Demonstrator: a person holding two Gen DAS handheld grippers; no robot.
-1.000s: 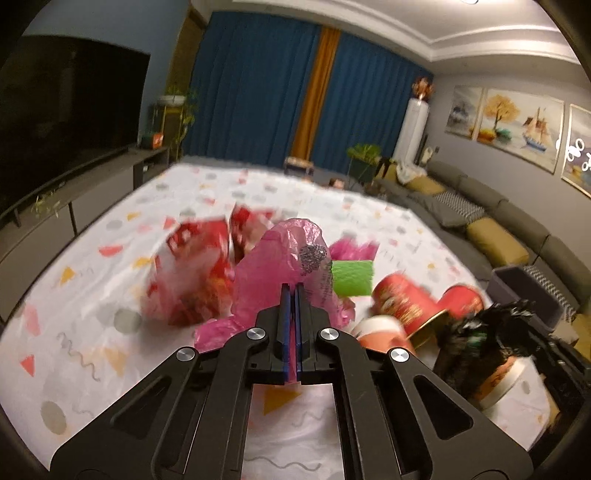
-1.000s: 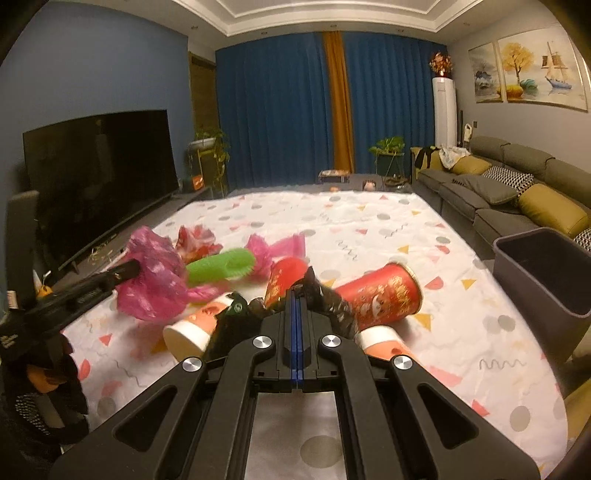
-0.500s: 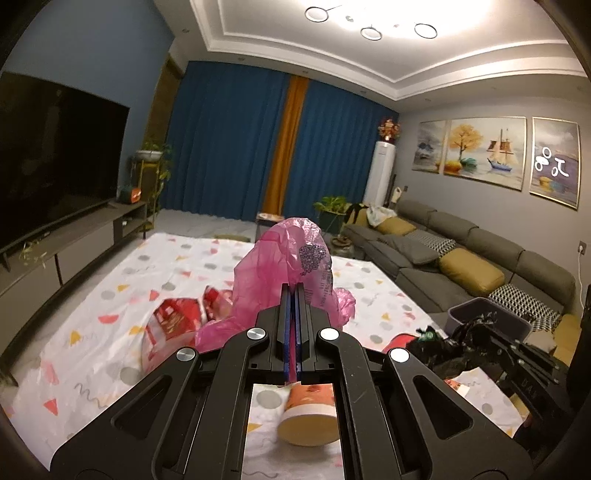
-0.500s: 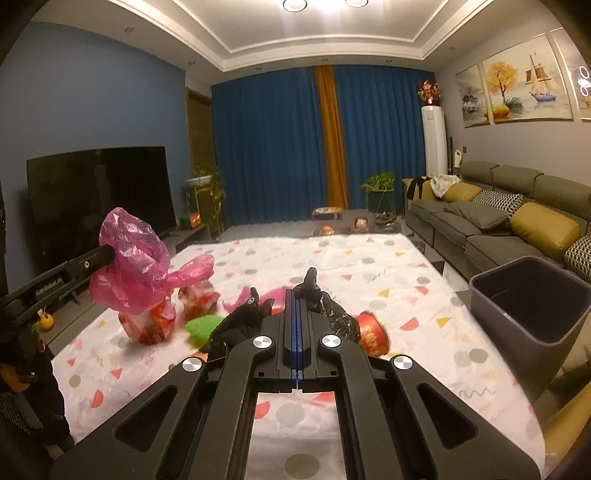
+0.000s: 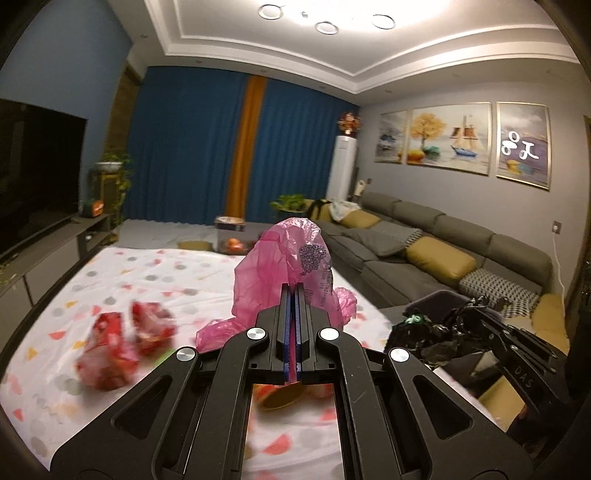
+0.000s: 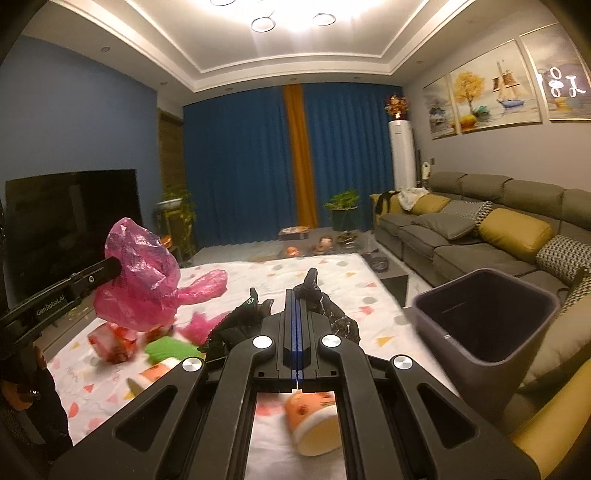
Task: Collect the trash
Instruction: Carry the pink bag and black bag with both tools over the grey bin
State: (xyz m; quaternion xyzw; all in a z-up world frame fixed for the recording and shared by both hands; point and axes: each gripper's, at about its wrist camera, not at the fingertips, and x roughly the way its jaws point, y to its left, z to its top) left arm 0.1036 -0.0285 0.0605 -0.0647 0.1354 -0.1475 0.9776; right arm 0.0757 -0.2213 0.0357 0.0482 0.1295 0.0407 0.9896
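Trash: red wrappers [image 5: 110,350], cup [image 6: 314,424] on patterned sheet [image 5: 147,273]; bin [image 6: 487,325] beside.

Blue curtains [image 6: 258,166], grey sofa [image 6: 480,229], dark television [image 6: 70,218], bright ceiling lights [image 6: 288,18].

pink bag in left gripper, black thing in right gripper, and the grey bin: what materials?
Pink bag: thin plastic film, translucent and crinkled, with dark print.
Black bag: thin plastic film too, glossy, with sharp creases catching the light; it looks like a bin liner, though that is a guess.
Bin: probably rigid moulded plastic, matte grey, with smooth walls and a rounded rim.
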